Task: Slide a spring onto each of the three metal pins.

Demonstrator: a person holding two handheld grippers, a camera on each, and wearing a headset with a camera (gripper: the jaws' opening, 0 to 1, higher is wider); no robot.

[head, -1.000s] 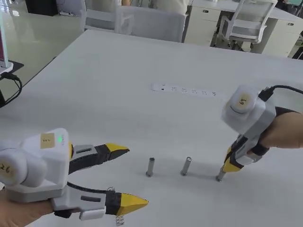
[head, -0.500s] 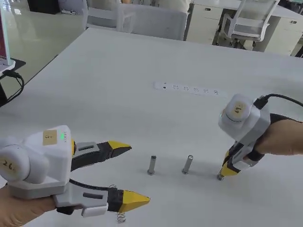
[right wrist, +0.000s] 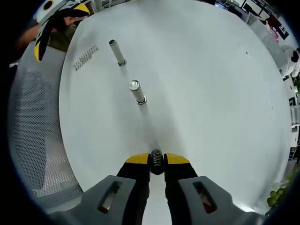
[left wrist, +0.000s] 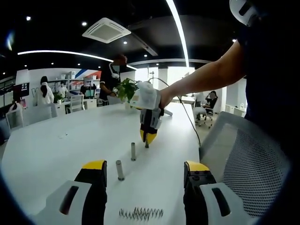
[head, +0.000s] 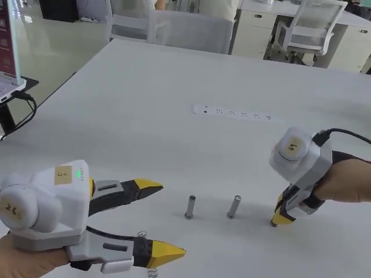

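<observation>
The right gripper (right wrist: 156,162) was closed on a spring (right wrist: 156,158), with its tips down at the tabletop (head: 145,116). Any pin beneath it was hidden by the jaws. The middle pin (head: 233,207) and the end pin (head: 190,207) stood upright and bare. The left gripper (head: 173,219) was held open over a loose spring (left wrist: 140,213). In the head view this spring was largely hidden behind the lower jaw.
</observation>
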